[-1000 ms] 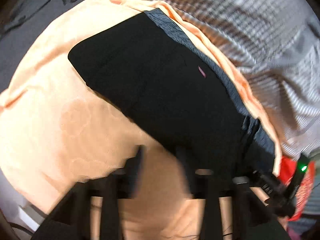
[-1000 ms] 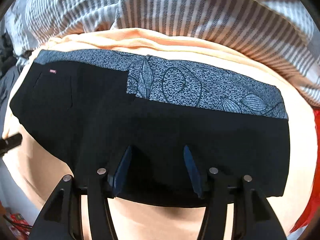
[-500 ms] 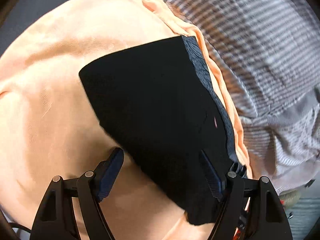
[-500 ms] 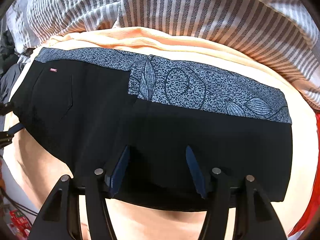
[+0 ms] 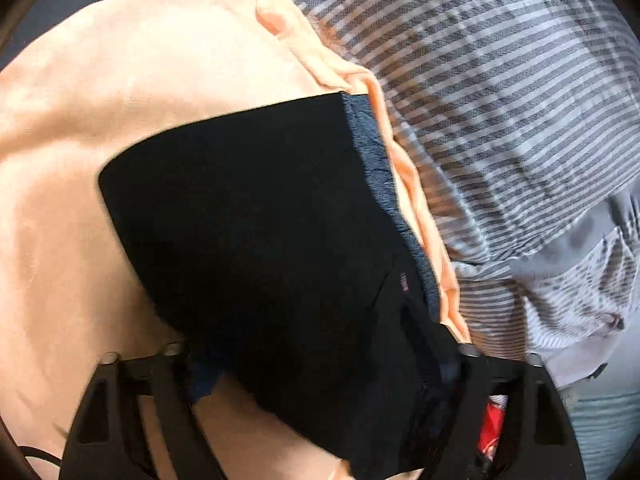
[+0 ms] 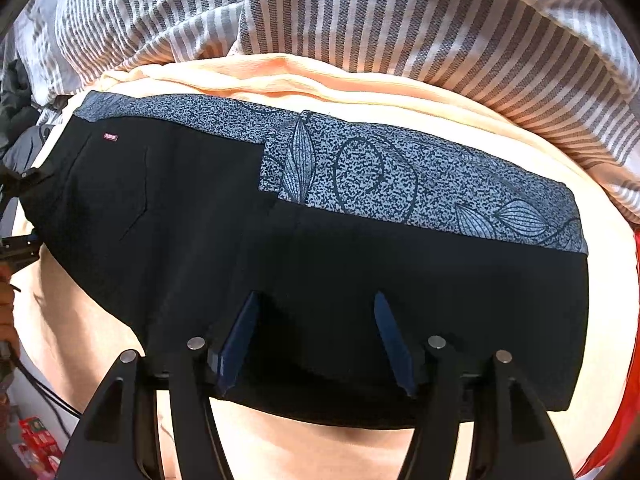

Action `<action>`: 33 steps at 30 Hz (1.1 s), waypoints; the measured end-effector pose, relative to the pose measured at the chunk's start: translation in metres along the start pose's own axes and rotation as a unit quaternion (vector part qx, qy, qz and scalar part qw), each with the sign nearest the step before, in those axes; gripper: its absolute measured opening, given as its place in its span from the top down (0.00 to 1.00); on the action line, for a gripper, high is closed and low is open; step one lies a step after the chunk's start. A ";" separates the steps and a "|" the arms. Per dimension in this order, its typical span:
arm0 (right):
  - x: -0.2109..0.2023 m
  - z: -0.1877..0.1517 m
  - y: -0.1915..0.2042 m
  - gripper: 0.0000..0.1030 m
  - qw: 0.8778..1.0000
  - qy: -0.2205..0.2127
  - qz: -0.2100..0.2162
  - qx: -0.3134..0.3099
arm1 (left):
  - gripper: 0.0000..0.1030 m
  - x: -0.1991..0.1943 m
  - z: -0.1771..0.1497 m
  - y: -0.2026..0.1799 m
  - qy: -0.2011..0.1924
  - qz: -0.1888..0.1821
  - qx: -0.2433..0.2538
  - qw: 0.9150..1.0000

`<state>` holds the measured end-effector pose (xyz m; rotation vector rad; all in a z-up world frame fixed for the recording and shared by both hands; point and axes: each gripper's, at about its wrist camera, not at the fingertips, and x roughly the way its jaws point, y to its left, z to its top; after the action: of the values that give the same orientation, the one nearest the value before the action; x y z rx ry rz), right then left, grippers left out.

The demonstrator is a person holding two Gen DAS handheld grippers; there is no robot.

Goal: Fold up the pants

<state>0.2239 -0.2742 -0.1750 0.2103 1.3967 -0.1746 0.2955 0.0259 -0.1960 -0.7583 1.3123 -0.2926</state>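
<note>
Black pants (image 6: 320,248) with a grey leaf-patterned side band (image 6: 400,176) lie folded in a long strip on a peach cloth (image 6: 360,84). My right gripper (image 6: 316,340) is open, its fingers spread over the near edge of the pants at the middle. In the left wrist view the pants (image 5: 260,216) run away from the camera. My left gripper (image 5: 320,364) is open and straddles the pants' near end, its fingertips hidden behind the black fabric.
A grey-and-white striped blanket (image 6: 400,20) is bunched behind the peach cloth and shows at the right in the left wrist view (image 5: 500,100). Something red (image 6: 616,420) lies at the right edge. Red boxes (image 6: 36,436) sit on the floor at the lower left.
My left gripper has moved forward onto the end of the pants, so the fabric now covers its fingertips. The right gripper has barely moved.
</note>
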 end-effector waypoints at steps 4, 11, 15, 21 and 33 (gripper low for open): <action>0.000 0.000 0.000 0.36 1.000 -0.002 -0.001 -0.002 | 0.10 0.012 -0.001 -0.021 -0.004 0.068 0.024 0.997; -0.015 0.014 -0.003 0.36 1.000 0.009 0.014 0.009 | 0.70 0.003 -0.001 -0.025 -0.007 0.147 0.040 0.988; -0.038 0.032 0.000 0.36 0.999 -0.006 0.038 0.010 | 0.73 0.001 -0.009 -0.050 -0.016 0.187 0.115 0.976; -0.055 0.074 0.015 0.30 0.993 0.016 0.111 0.023 | 0.73 -0.004 -0.033 -0.089 -0.044 0.237 0.228 0.943; -0.065 0.180 0.148 0.18 0.969 0.110 0.207 -0.077 | 0.73 -0.003 -0.058 -0.122 -0.069 0.271 0.330 0.902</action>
<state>0.4211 -0.1759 -0.0761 0.3947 1.5455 0.3108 0.2670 -0.0803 -0.1181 0.1679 1.1313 -0.2061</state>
